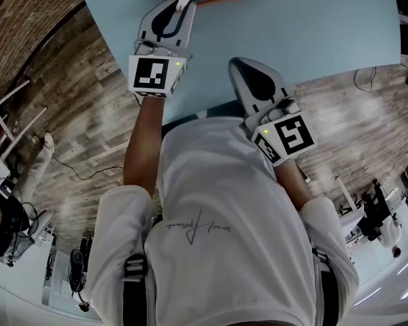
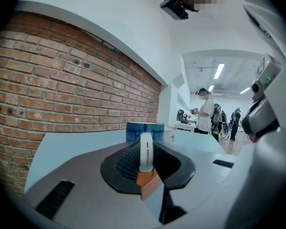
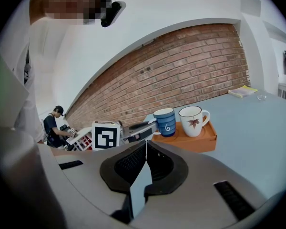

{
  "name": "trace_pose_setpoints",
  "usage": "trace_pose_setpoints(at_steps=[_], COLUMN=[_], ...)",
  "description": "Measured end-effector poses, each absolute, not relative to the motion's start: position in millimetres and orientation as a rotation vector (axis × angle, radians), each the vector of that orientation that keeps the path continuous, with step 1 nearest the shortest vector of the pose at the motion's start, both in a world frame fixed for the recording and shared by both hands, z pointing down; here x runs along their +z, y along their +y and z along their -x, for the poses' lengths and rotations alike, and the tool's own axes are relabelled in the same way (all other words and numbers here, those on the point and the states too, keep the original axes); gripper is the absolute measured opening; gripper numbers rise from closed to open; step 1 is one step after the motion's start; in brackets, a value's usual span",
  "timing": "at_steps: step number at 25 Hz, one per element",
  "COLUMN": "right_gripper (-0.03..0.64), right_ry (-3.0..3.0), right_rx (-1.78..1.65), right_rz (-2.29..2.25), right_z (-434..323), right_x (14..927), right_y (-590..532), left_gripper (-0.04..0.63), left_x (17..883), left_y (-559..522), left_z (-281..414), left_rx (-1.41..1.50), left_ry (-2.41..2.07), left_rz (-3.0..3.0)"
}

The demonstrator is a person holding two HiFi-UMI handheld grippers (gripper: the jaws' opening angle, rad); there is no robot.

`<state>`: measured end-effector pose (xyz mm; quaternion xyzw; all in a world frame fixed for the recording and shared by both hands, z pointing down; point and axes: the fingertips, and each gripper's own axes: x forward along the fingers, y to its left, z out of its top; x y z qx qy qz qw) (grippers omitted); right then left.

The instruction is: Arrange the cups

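Table (image 1: 313, 32): pale blue, top of the head view; a dropped cup would likely land here.
Tray (image 3: 200, 141): orange, right of centre in the right gripper view. It carries both cups and may slide if the blue one is dragged instead of lifted.
Left gripper (image 1: 185, 0): jaws narrowed on the blue cup's handle.
Right gripper (image 1: 241, 66): jaws closed together on nothing, lower right of the tray.
White mug (image 3: 193, 119): leaf print, just beside the blue cup; a swing could knock it.
Blue cup (image 3: 165, 122): on the tray's left end. Held by the handle alone, it may tip.
Handle (image 2: 146, 151): thin and white; slipping is the main risk.
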<state>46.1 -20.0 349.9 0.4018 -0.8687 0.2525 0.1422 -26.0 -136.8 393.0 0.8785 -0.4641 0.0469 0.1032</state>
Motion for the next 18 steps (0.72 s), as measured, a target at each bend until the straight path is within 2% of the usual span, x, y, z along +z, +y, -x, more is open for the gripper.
trace_pose_setpoints(at_steps=[18], right_gripper=[0.021], right_ry=[-2.552], right_rx=[0.672], right_rz=[-1.056], right_z=[-72.7], right_x=[342.3], right_y=[-0.4], left_gripper=[0.057], left_x=[379.2], left_y=[-127.1], left_z=[26.3], left_rx=[0.064], left_ry=[-1.773], left_rz=[-2.349])
